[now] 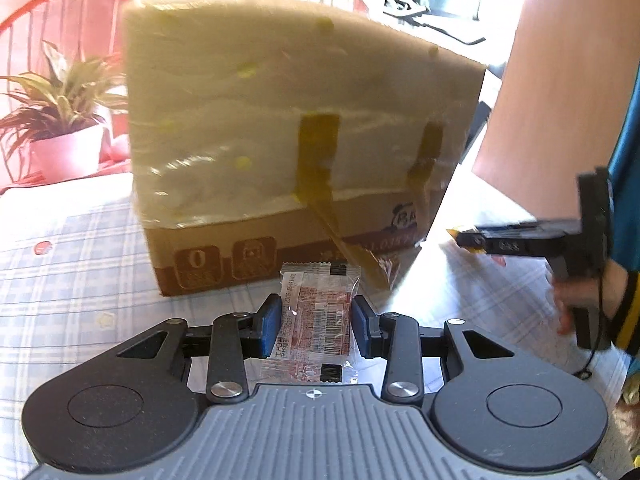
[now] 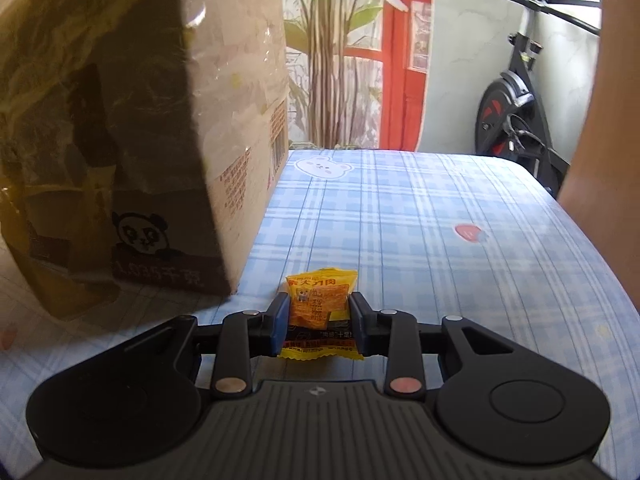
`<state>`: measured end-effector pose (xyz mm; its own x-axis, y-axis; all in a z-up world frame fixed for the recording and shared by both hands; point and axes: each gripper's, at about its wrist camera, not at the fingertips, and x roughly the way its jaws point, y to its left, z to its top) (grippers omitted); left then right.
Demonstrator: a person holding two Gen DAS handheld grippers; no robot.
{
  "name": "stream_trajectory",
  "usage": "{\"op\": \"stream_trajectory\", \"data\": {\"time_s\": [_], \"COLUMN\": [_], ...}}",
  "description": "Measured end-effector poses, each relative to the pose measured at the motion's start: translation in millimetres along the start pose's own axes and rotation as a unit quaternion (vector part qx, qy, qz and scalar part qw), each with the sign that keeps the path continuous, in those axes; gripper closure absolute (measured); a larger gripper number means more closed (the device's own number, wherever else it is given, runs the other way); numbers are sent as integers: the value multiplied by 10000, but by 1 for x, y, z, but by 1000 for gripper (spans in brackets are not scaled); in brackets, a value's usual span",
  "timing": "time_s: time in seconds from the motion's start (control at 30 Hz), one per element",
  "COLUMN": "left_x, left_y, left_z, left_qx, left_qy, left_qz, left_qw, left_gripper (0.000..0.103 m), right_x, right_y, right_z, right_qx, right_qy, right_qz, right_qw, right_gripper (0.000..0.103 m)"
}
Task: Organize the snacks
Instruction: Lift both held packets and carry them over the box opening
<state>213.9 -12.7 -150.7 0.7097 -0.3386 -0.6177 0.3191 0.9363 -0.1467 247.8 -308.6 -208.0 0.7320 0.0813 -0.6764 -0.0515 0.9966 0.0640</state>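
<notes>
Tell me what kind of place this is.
Probably a home, perhaps a sunroom or balcony: an exercise bike stands by the wall, potted plants sit nearby, and the table wears a blue plaid tablecloth with cartoon prints.

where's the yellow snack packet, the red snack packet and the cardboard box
yellow snack packet [image 2: 320,304]: right wrist view, printed front
red snack packet [image 1: 316,320]: left wrist view, label middle
cardboard box [image 1: 280,120]: left wrist view, taped side

A tall brown cardboard box wrapped in clear film [image 1: 296,136] blocks the way ahead on the blue checked table [image 2: 420,216]. To its right, the tabletop lies open.
</notes>
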Motion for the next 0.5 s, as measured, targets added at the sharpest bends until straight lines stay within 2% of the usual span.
{"op": "stream_trajectory", "data": {"time_s": [0.27, 0.5], "left_x": [-32, -61], "left_y": [12, 14], "left_z": [14, 46], "left_qx": [-359, -331], "left_qy": [-507, -1116], "left_qz": [127, 219], "left_qw": [9980, 9930], "left_gripper": [63, 63], "right_x": [-56, -106], "right_y": [12, 21], "right_z": [0, 31], "right_qx": [241, 315], "right_qy": [-471, -1180], "right_qz": [84, 183], "right_qw": [9986, 9923], "right_gripper": [69, 69]}}
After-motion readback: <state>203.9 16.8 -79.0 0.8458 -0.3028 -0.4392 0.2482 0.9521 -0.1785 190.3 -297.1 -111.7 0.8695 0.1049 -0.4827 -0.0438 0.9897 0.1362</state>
